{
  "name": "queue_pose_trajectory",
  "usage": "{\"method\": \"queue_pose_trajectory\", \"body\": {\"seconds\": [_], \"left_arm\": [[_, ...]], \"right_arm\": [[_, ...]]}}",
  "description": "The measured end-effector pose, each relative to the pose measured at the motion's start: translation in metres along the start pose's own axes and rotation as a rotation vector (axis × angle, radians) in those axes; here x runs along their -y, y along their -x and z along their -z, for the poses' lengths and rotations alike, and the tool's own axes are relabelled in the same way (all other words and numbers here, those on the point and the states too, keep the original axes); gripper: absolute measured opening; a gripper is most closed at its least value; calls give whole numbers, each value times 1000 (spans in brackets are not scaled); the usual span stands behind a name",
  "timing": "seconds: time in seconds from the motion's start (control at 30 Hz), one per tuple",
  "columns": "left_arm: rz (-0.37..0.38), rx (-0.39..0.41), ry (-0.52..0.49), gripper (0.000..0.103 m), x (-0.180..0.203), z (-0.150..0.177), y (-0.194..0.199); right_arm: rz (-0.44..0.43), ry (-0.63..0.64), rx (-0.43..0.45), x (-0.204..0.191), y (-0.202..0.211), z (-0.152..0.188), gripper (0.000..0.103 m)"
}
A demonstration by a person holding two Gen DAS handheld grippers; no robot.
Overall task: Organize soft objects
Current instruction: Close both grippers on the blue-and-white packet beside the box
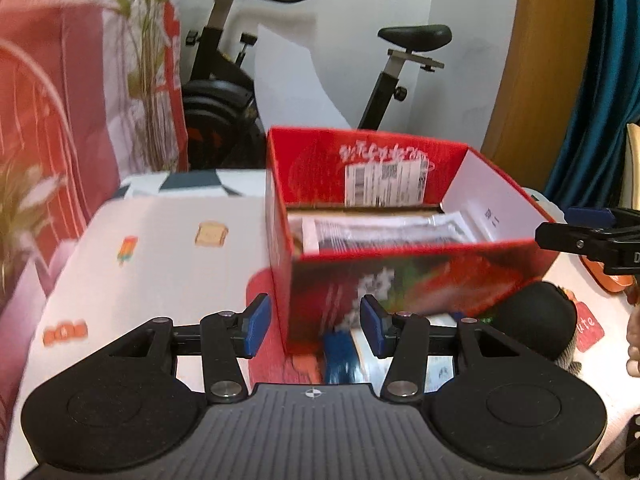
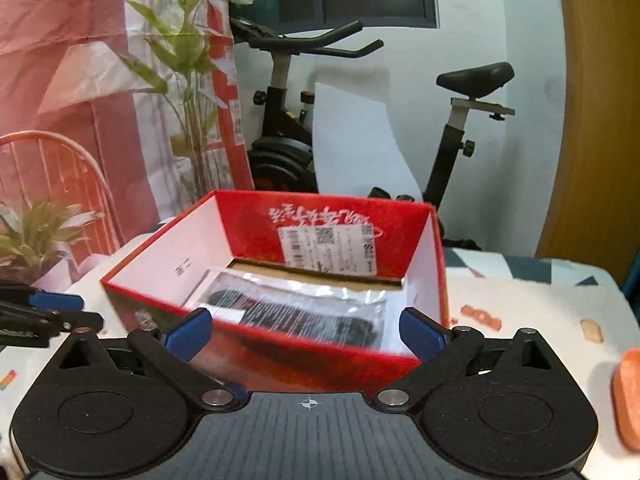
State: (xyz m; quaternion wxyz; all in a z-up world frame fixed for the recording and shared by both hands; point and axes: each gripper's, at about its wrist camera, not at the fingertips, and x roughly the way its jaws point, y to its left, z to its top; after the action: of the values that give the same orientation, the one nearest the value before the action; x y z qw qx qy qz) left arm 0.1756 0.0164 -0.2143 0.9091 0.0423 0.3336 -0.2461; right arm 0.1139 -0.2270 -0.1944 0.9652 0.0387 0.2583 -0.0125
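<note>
Hovering before red box (image 2: 280, 288) at frame centre, right gripper (image 2: 306, 332) jaws wide, empty. Left gripper (image 1: 316, 326) half-open, nothing visibly gripped. Wrapped packet (image 2: 296, 308) inside box. Risk: pad clips near wall, shoves box.

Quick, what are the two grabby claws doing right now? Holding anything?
Left gripper: open, holding nothing, close to the red box.
Right gripper: wide open, holding nothing.
</note>
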Motion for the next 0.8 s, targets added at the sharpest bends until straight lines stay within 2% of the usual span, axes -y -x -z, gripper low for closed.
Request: {"method": "queue_pose_trajectory", "body": {"seconds": [0.13, 0.27, 0.4, 0.6, 0.8], "left_arm": [[18, -40, 39, 52, -3, 14, -8], [7, -75, 81, 52, -3, 21, -19], [9, -102, 76, 52, 3, 25, -29], [33, -128, 87, 52, 5, 30, -39], [77, -135, 90, 51, 11, 31, -41]], "right_arm": [[-19, 17, -23, -9, 2, 12, 95], [-49, -4, -65, -14, -3, 21, 87], [-93, -24, -108, -20, -11, 29, 82], [-127, -35, -166, -27, -25, 42, 79], [-164, -24, -241, -34, -39, 56, 74]]}}
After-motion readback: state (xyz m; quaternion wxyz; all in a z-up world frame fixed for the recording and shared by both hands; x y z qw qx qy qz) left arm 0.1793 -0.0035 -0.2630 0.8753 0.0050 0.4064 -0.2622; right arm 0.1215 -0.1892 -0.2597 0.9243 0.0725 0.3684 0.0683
